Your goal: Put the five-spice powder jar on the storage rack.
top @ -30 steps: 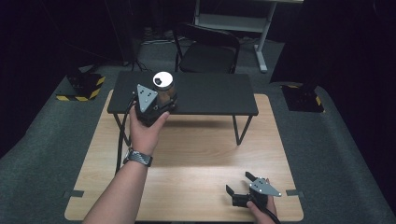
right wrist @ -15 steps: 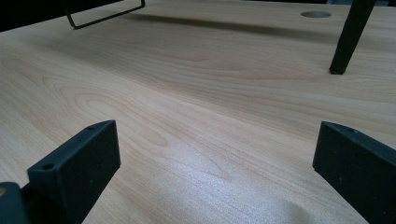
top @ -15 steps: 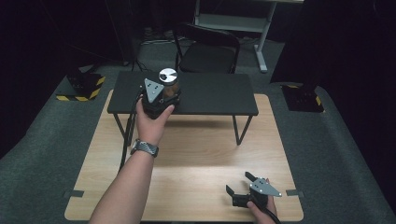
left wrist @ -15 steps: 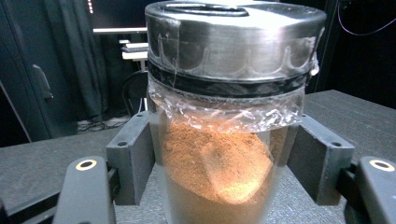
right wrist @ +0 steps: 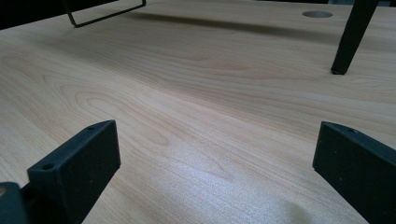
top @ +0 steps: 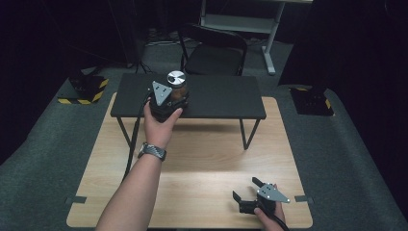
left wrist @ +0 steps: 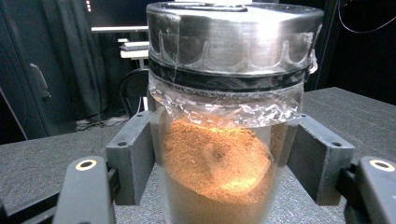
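High view, my left hand-held gripper: it sits over the near edge of the black bench, which stands as a small raised surface on the wooden surface, and it holds the jar upright.
High view, jar: silver lid on top, left of the bench's middle, near its front edge; whether its base touches the bench I cannot tell.
High view, my left arm: my forearm reaches forward from the bottom edge, with a watch on the wrist.
High view, my right hand-held gripper: low at the near right part of the wooden surface, jaws spread wide, nothing between them, well apart from the jar.
High view, background: a black chair stands behind the bench.
Left gripper view, jar: clear wall, orange-brown powder inside, crinkled plastic film under the metal lid.
Left gripper view, grip: both black jaws of my left hand-held gripper press on the jar's sides, below the film.
Right gripper view, my right hand-held gripper: jaws far apart over bare wood.
Right gripper view, farther off: a black bench leg stands on the wood.
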{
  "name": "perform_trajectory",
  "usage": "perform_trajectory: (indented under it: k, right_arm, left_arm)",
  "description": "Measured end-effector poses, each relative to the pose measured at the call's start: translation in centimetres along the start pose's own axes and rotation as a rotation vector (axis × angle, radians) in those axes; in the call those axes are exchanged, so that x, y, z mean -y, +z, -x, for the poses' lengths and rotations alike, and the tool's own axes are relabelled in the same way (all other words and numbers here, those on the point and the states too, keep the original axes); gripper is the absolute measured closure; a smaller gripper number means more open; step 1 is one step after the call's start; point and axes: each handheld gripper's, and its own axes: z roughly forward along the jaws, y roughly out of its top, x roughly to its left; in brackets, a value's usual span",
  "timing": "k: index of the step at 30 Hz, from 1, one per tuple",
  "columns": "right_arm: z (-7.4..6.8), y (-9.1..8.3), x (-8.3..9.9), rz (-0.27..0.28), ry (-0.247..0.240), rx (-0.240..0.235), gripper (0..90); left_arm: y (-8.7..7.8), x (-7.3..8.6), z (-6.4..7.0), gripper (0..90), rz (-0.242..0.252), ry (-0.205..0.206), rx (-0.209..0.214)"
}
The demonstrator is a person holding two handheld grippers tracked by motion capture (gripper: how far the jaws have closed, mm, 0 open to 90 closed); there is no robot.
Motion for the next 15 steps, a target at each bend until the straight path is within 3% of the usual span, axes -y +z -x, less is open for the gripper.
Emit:
perform_trajectory:
  k: [15]
  right_arm:
    - [0.00,0.00,0.01,0.001,0.000,-0.001,0.6]
  left_arm:
    - [0.23,0.11,-0.02,30.3,-0.002,-0.009,0.003]
